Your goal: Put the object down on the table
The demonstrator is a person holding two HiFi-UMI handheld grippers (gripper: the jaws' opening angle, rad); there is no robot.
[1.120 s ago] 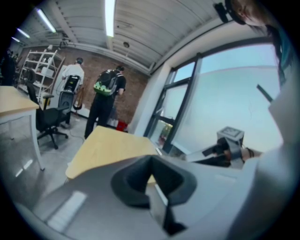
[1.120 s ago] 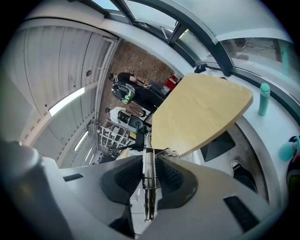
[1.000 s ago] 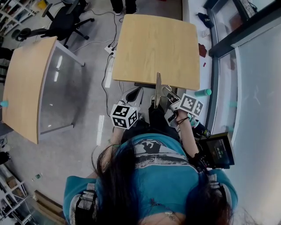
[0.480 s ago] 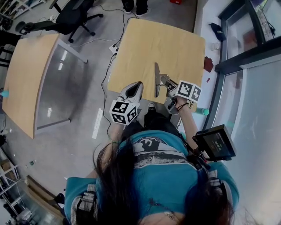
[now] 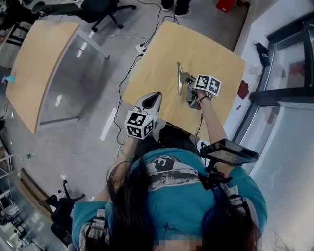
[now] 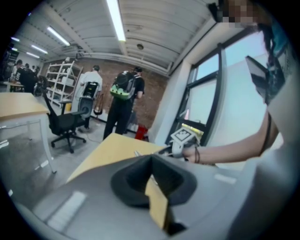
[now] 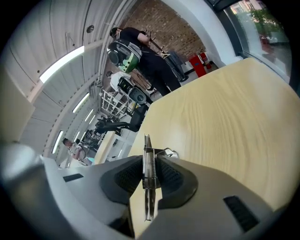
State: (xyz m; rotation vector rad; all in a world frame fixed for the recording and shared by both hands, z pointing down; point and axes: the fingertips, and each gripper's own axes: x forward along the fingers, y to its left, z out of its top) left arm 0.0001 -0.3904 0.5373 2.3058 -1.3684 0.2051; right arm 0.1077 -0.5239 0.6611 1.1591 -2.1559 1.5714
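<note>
A slim metal utensil (image 5: 179,78) with a spring along it stands on edge over the middle of the light wooden table (image 5: 162,54). My right gripper (image 5: 183,82) is shut on it. In the right gripper view the utensil (image 7: 147,154) is pinched between the dark pads of the right gripper (image 7: 148,177), with the table (image 7: 225,112) stretching beyond. Whether the utensil touches the tabletop I cannot tell. My left gripper (image 5: 151,99) hangs at the table's near edge, shut, nothing in it. The left gripper (image 6: 151,165) points across the table (image 6: 110,151).
A second wooden table (image 5: 34,68) stands at the left across bare floor with cables and a power strip (image 5: 142,47). An office chair (image 5: 103,7) is at the far end. A glass wall (image 5: 289,98) runs along the right. People (image 6: 124,101) stand far off.
Both grippers have moved forward. The right one carried the utensil from the table's near edge to over its middle. The left one now reaches the near edge.
</note>
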